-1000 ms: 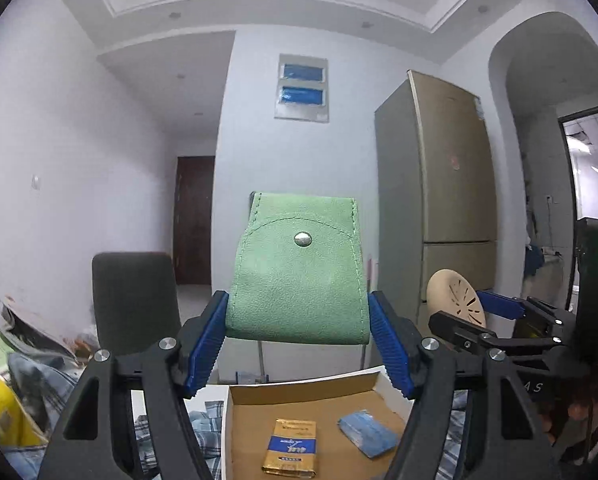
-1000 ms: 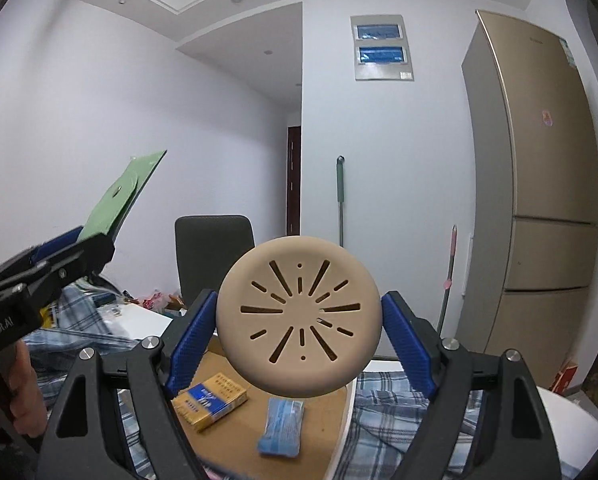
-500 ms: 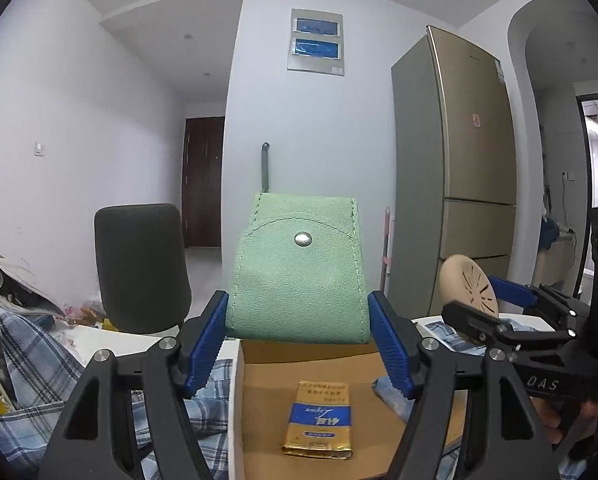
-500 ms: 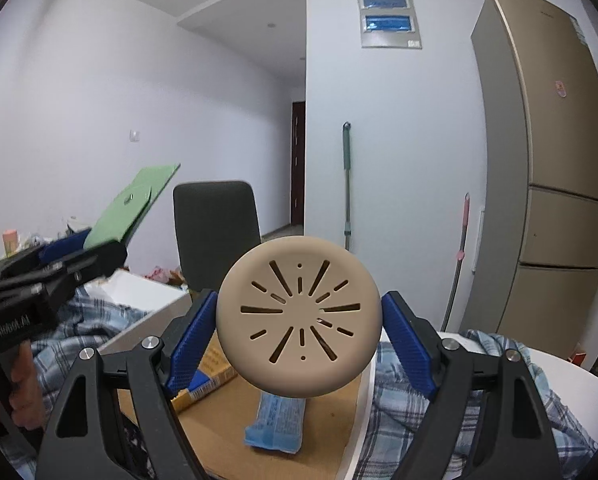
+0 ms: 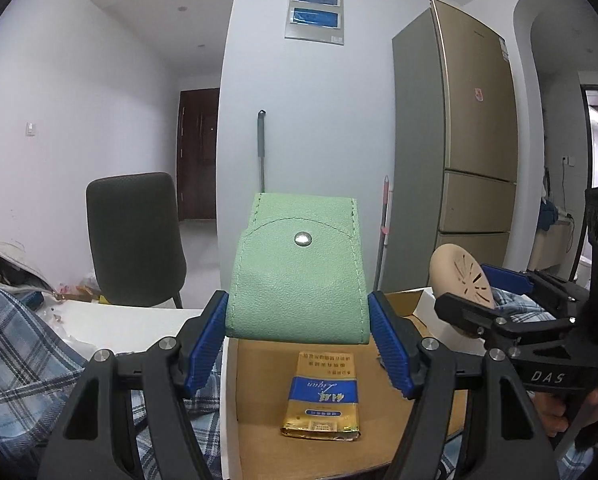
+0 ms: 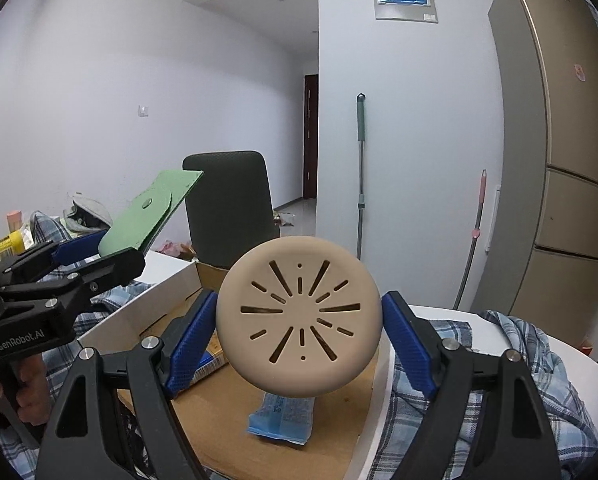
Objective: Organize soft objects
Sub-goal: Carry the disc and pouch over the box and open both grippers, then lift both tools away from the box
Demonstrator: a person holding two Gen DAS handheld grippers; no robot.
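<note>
- Green pouch [image 5: 297,280] is sitting pinched between the blue pads of the left gripper [image 5: 298,334], jaws closed to the pouch's width; it is being held upright above the near end of the cardboard box [image 5: 259,432], snap facing the camera
- Beige slotted disc [image 6: 299,322] is being clamped edge to edge by the right gripper [image 6: 299,330], jaws spread about as wide as the disc; it is hanging over the box, above the blue packet [image 6: 281,418]
- Box is already holding a gold-and-blue packet [image 5: 321,396] and the blue packet; both are lying flat on its floor; plaid cloth [image 6: 491,364] is lying around the box on the white table [image 6: 571,356]
- Risk, judged: the pouch is soft and gripped only low on its sides; it may be folding or slipping on release and landing across the gold-and-blue packet instead of beside it
- Risk, judged: both grippers are working over the same box, close together; lowering at once could be knocking one load against the other
- Pose: left gripper is pointing roughly level over the box's near wall; right gripper is tilting slightly downward toward the box floor, to the right of the left one
</note>
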